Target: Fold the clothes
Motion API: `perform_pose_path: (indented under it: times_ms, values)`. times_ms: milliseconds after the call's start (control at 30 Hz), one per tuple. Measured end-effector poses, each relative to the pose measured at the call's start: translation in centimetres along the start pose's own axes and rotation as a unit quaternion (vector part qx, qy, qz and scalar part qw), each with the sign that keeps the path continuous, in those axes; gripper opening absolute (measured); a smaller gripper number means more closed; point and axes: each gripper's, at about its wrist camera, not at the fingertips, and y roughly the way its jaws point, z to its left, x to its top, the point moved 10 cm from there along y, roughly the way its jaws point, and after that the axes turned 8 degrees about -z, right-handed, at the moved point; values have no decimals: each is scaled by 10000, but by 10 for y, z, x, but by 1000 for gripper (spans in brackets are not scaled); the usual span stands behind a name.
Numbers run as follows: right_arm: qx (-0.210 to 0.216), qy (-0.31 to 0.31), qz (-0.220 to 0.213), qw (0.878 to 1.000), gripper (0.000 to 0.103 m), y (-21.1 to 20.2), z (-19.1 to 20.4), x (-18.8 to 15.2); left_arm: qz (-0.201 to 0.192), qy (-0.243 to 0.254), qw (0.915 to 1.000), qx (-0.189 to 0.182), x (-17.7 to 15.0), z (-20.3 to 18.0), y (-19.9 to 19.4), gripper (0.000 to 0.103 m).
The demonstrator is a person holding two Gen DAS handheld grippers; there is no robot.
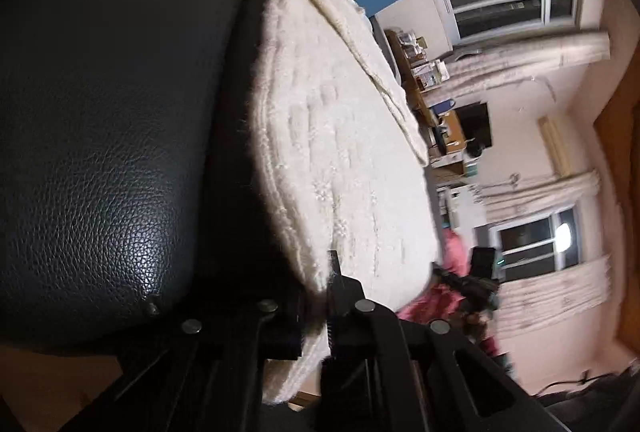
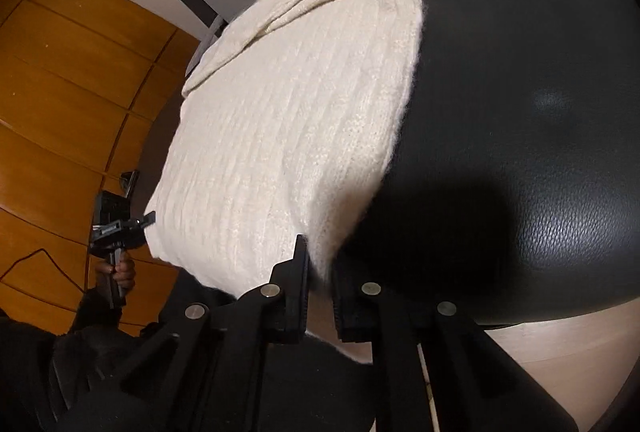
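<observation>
In the left wrist view, the left gripper pinches the near hem of the cream sweater, which stretches ahead over the black leather surface, likely to lift that corner. In the right wrist view, the right gripper clamps the hem's other corner just ahead of it, so both ends can probably fold together.

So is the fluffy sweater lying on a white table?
No, the cream sweater lies on a black leather-like surface, as the right wrist view shows plainly.
</observation>
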Motion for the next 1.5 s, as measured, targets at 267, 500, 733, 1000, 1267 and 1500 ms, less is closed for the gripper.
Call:
perform_pose_path:
  times_ms: [267, 500, 733, 1000, 1267, 1500]
  values:
    - [144, -199, -307, 9992, 10, -3, 22, 11, -658, 160, 9951, -722, 25, -42, -16, 6]
    - [959, 55, -882, 9915, 10, -5, 46, 57, -1136, 77, 9813, -1552, 72, -77, -25, 6]
    - [1358, 365, -1452, 9794, 10, -9, 52, 120, -1433, 75, 9698, -1974, 143, -102, -13, 6]
    - [1266, 722, -1819, 9725, 10, 11, 19, 215, -1734, 86, 9655, -1942, 251, -107, 37, 6]
    - [834, 1790, -1733, 9649, 18, 65, -49, 271, -1614, -612, 9774, -1224, 321, -48, 111, 5]
    - [1380, 1842, -1853, 9553, 63, 49, -42, 270, -1753, -1112, 9680, -1411, 319, -31, 109, 16]
